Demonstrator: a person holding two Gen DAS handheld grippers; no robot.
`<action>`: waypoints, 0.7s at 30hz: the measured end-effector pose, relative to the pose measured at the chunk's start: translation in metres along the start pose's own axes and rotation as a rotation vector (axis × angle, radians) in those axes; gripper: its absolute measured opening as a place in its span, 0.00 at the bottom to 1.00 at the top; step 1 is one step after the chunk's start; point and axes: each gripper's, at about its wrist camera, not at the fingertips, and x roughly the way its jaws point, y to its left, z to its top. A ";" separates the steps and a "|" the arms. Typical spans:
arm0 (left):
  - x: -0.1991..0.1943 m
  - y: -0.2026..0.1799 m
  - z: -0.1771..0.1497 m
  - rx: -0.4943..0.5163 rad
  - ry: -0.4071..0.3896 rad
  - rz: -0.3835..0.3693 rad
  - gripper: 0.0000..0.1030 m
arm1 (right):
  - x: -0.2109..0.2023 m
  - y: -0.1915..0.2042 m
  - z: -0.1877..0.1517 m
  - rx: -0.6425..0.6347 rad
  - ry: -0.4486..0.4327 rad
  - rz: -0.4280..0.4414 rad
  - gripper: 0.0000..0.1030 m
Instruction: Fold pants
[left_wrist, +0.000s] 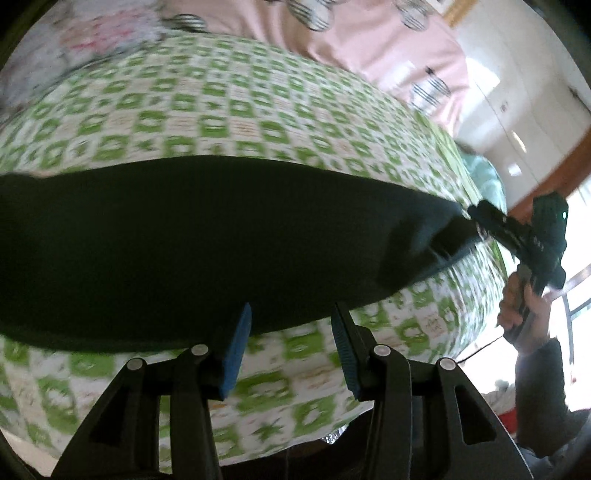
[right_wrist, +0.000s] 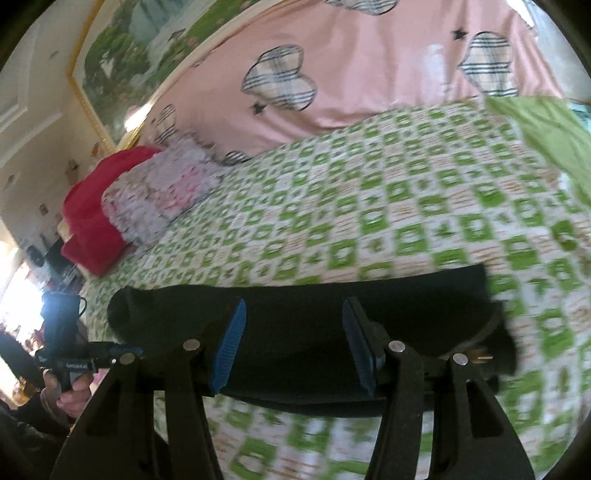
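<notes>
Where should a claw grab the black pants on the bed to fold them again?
Probably at a short end of the black pants, coming from the near bed edge. They lie flat as a long band on the green checked bedspread, so an end edge lifts easiest.

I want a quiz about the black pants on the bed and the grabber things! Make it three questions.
1. True or false: the black pants lie on a plain blue blanket.
2. Pick one: the left gripper is (A) open, with nothing clamped, (B) shut on the pants, (C) shut on a pillow.
3. Fill the gap: the pink cloth beyond the checked cover is printed with plaid ____.

Key
1. False: they lie on the green-and-white checked cover.
2. A
3. hearts
</notes>
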 end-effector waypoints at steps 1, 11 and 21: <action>-0.003 0.005 -0.001 -0.014 -0.005 0.007 0.44 | 0.005 0.005 -0.001 -0.003 0.009 0.015 0.54; -0.053 0.073 -0.020 -0.209 -0.101 0.086 0.44 | 0.064 0.072 -0.014 -0.072 0.115 0.160 0.54; -0.093 0.141 -0.031 -0.430 -0.203 0.169 0.48 | 0.115 0.144 -0.026 -0.190 0.221 0.277 0.54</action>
